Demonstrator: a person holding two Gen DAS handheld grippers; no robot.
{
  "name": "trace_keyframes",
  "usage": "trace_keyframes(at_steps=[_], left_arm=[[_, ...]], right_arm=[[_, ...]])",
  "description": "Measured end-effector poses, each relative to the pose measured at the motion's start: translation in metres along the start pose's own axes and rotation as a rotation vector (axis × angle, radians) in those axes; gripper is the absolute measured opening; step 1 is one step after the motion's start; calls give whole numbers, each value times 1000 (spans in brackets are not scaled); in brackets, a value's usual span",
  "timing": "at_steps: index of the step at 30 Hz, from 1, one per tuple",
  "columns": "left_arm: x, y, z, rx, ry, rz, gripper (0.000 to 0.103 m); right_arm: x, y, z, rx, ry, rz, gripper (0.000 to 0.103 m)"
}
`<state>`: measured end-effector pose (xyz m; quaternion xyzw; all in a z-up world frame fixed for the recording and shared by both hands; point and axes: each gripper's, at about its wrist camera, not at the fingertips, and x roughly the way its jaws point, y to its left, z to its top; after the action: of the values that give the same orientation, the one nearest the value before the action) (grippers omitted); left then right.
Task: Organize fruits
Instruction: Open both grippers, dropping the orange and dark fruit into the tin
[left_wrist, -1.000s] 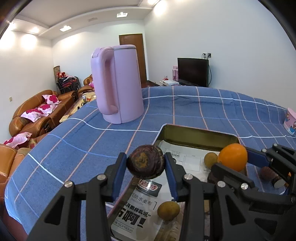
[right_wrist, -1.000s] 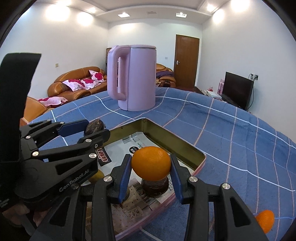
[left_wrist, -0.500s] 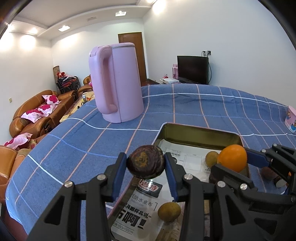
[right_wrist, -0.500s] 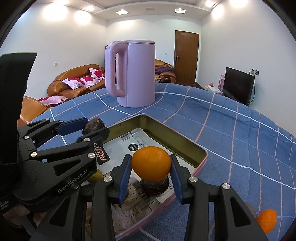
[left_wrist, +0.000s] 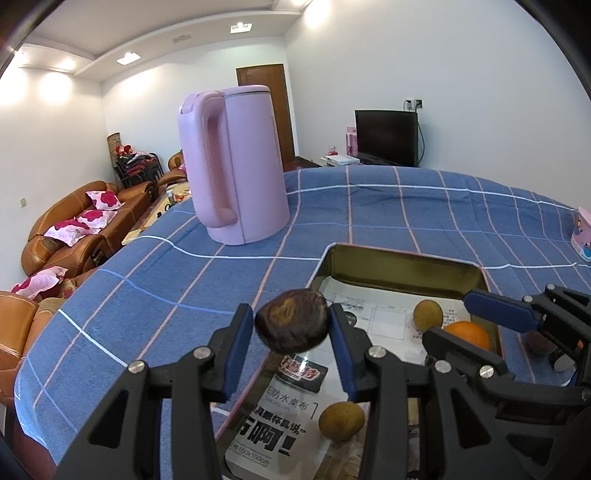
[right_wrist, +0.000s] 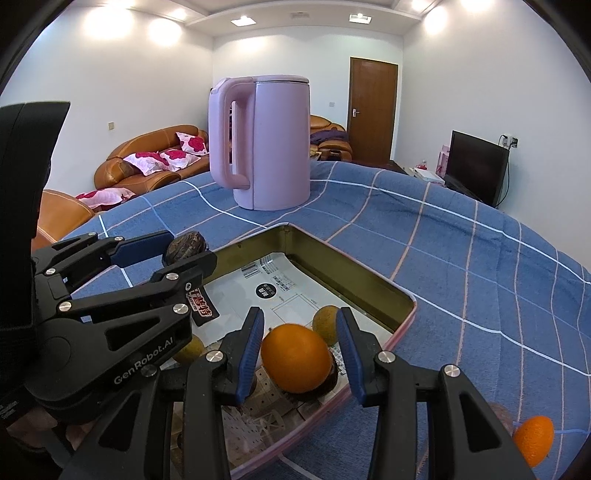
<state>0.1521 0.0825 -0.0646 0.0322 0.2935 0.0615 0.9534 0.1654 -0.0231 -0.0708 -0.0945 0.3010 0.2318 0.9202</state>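
Note:
My left gripper (left_wrist: 290, 314) is shut on a dark brown wrinkled fruit (left_wrist: 291, 325), holding it above the near left rim of the metal tray (left_wrist: 399, 264). In the right wrist view the orange (right_wrist: 297, 357) rests low inside the tray (right_wrist: 354, 275) on top of a dark fruit (right_wrist: 331, 377). My right gripper (right_wrist: 299, 317) stands open around the orange, with a thin gap at its right pad. Two small yellow-green fruits (left_wrist: 427, 314) (left_wrist: 341, 421) lie on the printed paper lining the tray.
A tall pink kettle (left_wrist: 236, 166) stands on the blue checked cloth beyond the tray. Another orange (right_wrist: 533, 439) and a dark fruit (left_wrist: 539, 341) lie on the cloth right of the tray. A pink box (left_wrist: 581, 236) sits at the far right; the table edge drops off at left.
The orange has slipped down from between the right gripper's pads and now rests on the dark fruit in the tray. The left gripper still clasps the brown fruit in the same spot.

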Motion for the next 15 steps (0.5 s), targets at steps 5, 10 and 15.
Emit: trace_keyframes(at_steps=[5, 10, 15], left_arm=[[0, 3, 0, -11, 1, 6, 53], [-5, 8, 0, -21, -11, 12, 65], [-15, 11, 3, -27, -37, 13, 85]], right_arm=[[-2, 0, -1, 1, -6, -11, 46], [-8, -2, -1, 10, -31, -20, 51], [-20, -7, -3, 30, -81, -42, 62]])
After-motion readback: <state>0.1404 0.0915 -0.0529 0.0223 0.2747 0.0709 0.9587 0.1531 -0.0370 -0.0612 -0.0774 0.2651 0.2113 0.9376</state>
